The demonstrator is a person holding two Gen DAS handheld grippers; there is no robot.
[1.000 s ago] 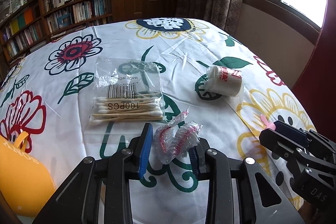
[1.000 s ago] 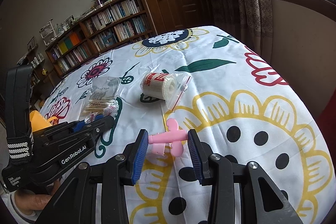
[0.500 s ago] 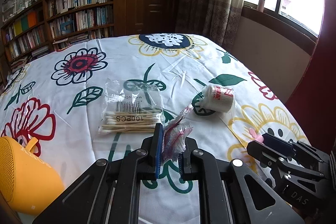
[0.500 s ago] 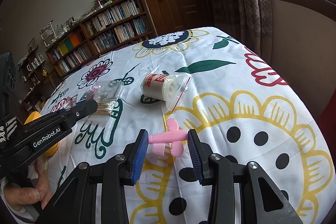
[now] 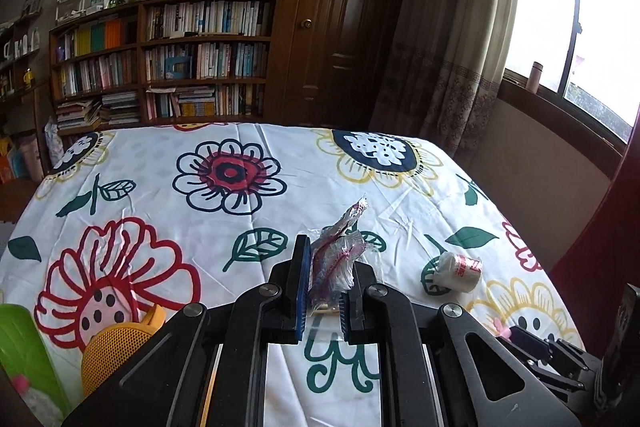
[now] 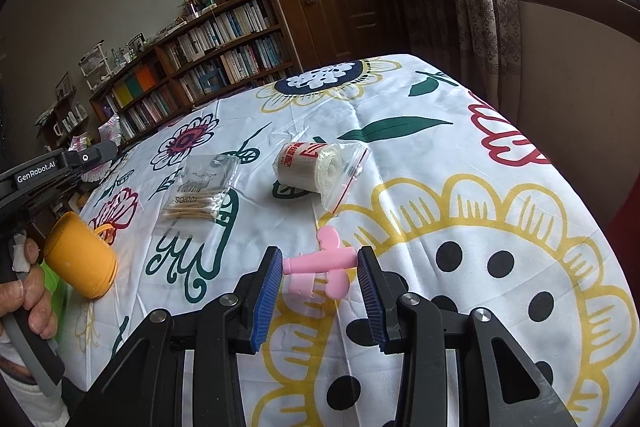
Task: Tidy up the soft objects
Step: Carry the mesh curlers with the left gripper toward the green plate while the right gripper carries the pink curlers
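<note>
Crinkled plastic packet (image 5: 334, 259) is now riding clear of the counter (image 5: 280, 187), pinched between the left gripper (image 5: 323, 297) fingers, which a second ago were standing apart around it. Pickup is judged complete; transfer is pending. Right gripper (image 6: 320, 281) is remaining wide open, straddling the pink toy (image 6: 320, 265) without gripping. Swab bag (image 6: 202, 193) and bagged roll (image 6: 316, 167) are lying beyond the right fingers.

A lived-in home room: packed wooden bookshelves (image 5: 168, 59) along the wall, a panelled door (image 5: 340, 23), patterned curtains (image 5: 452, 39), and a flower-print cloth (image 5: 240, 195) over the table
</note>
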